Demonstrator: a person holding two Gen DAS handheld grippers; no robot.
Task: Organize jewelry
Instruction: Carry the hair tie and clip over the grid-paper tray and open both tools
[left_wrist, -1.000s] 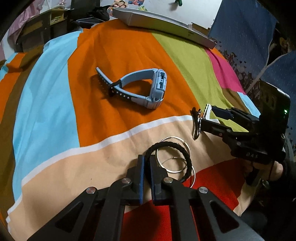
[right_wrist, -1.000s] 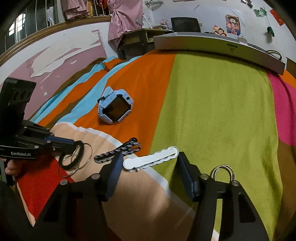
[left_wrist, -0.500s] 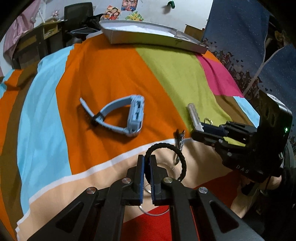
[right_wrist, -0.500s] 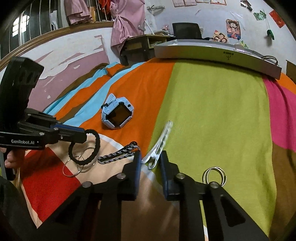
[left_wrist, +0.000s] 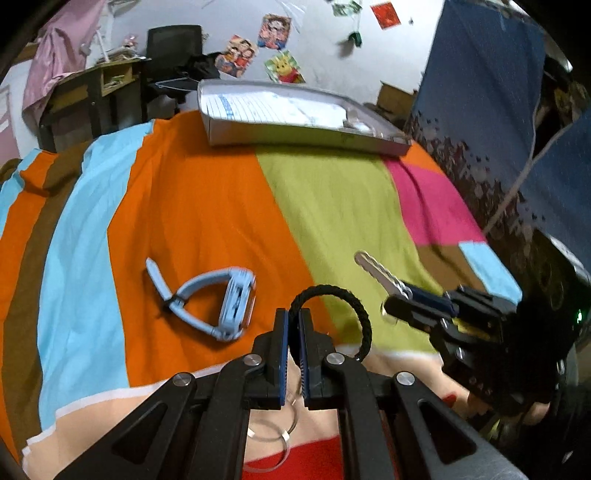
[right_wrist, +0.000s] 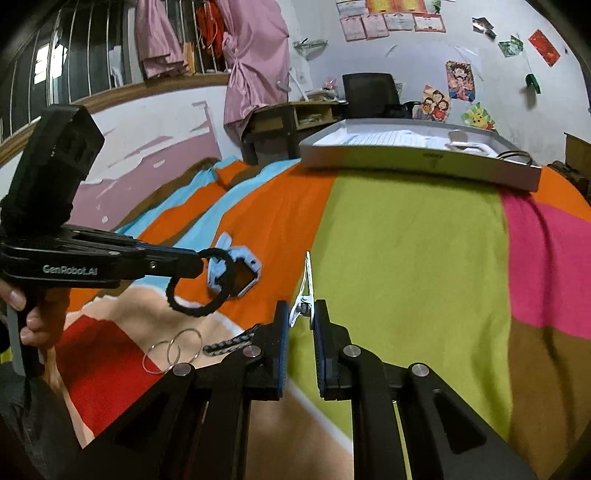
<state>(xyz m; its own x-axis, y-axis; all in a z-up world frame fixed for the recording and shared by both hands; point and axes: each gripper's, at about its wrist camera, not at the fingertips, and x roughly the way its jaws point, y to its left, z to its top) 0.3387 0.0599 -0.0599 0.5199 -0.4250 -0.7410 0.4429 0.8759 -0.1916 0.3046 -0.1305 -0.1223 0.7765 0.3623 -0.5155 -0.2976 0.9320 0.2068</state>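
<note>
- The left gripper (left_wrist: 293, 317) is clenched on a black braided bracelet (left_wrist: 360, 314), raised above the blue watch (left_wrist: 221, 302).
- The right gripper (right_wrist: 300, 317) pinches a silver hair clip (right_wrist: 306, 288), lifted right of the watch.

A second ago the left gripper (left_wrist: 291, 325) held the black braided bracelet (left_wrist: 360, 314) low, right over the two silver hoops (right_wrist: 173, 349). Now the bracelet hangs clear of the striped blanket (left_wrist: 332, 206), with the hoops left lying on the peach band at about 6 o'clock in the left wrist view.

The right gripper (right_wrist: 301, 317) stood wide open around the silver hair clip (right_wrist: 304, 291), which lay flat on the blanket. It has since closed on the clip's hinge end and raised it (the tip now points toward 12 o'clock).

The gray tray (right_wrist: 417, 162) at 12 o'clock looks nearer in both views, its lined interior now showing.
</note>
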